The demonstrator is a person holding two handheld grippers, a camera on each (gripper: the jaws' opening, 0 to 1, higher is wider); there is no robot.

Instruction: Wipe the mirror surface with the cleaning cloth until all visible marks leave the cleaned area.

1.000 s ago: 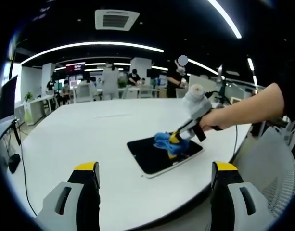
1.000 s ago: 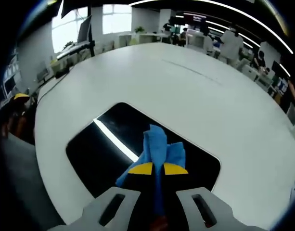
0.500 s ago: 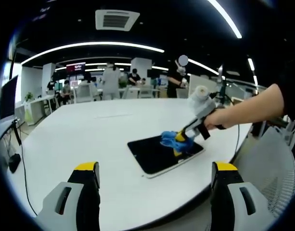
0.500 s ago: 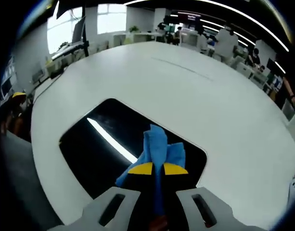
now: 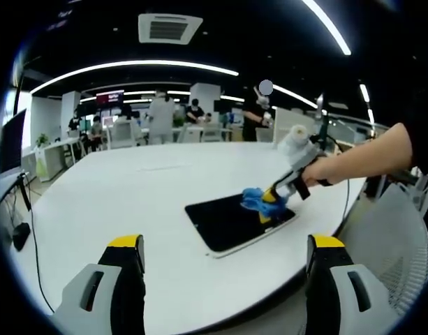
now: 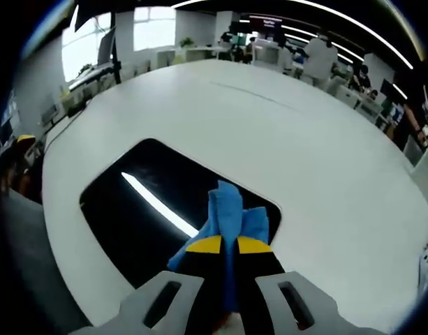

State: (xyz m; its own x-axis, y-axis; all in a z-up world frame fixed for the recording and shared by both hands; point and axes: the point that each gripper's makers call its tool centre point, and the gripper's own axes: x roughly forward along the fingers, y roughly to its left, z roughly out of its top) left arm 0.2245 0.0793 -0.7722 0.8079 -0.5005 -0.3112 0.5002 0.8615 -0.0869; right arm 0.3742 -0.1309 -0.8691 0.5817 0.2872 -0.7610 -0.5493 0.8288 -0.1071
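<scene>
Mirror [image 6: 140,202] lying flat on the white table [image 6: 325,146], left of centre in the right gripper view. Blue cleaning cloth [image 6: 231,216] pressed on its near right corner, clamped by the right gripper [image 6: 229,244]. Left gripper [image 5: 224,244] low in frame, jaws spread wide, holding nothing.

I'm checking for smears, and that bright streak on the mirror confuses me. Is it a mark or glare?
Right gripper view: the streak on the mirror looks like a reflected ceiling light strip, not a smear. Left gripper view: the mirror reads plain dark beside the cloth; fisheye bends the table edge.
</scene>
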